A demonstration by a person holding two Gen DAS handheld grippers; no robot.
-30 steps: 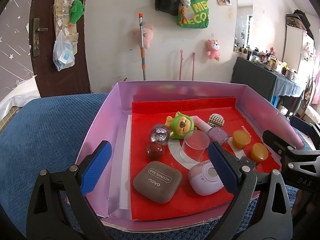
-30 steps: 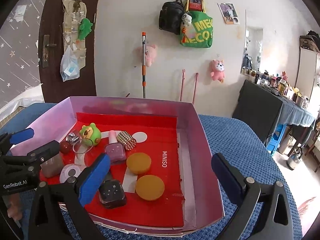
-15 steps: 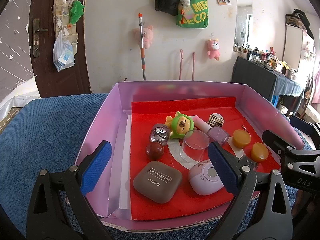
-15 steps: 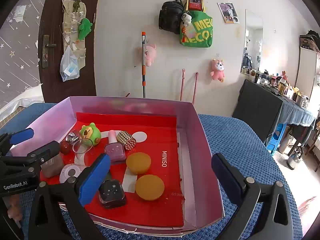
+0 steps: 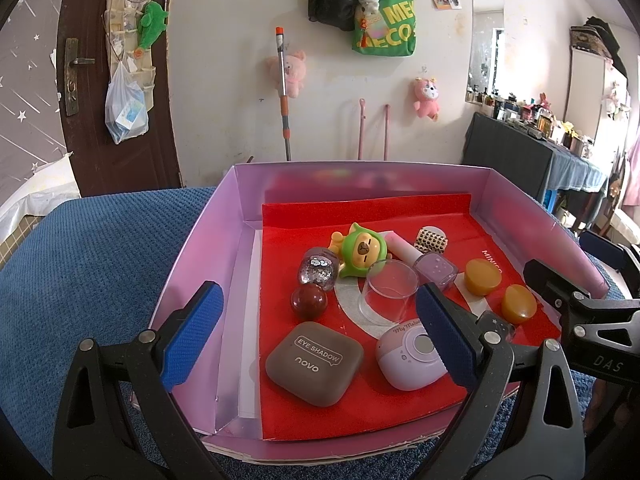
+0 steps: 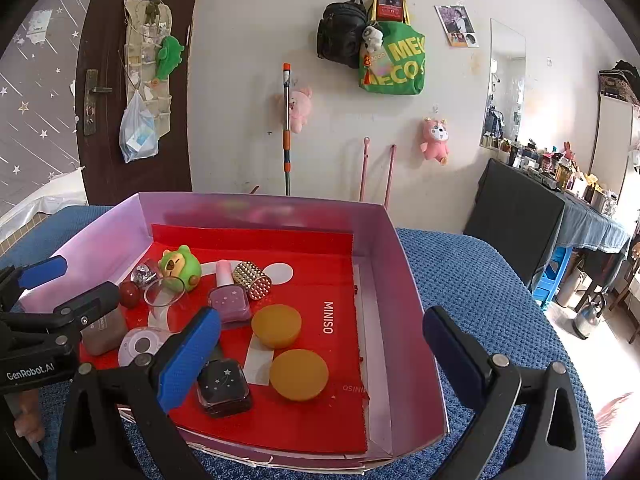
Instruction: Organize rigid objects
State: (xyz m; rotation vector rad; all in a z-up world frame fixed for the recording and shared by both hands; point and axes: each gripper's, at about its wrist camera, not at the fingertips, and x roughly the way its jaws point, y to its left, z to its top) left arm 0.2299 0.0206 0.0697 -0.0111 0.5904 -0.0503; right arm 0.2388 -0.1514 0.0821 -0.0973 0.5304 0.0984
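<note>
A pink box (image 5: 200, 248) (image 6: 408, 344) with a red liner holds several small items: a brown eye shadow case (image 5: 315, 363), a lilac round compact (image 5: 408, 358), a clear cup (image 5: 387, 292), a green bear toy (image 5: 362, 250) (image 6: 180, 268), a dark red ball (image 5: 309, 301), two amber round lids (image 6: 276, 326) (image 6: 299, 374), a purple polish bottle (image 6: 229, 302) and a dark polish bottle (image 6: 224, 388). My left gripper (image 5: 316, 336) is open above the box's near left part. My right gripper (image 6: 322, 354) is open above its near right part. Neither holds anything.
The box sits on a blue textured cloth (image 5: 88, 264) (image 6: 480, 280). Behind it is a wall with hung bags, plush toys and a mop. A dark door (image 5: 116, 80) stands at the left. A cluttered black table (image 6: 552, 216) is at the right.
</note>
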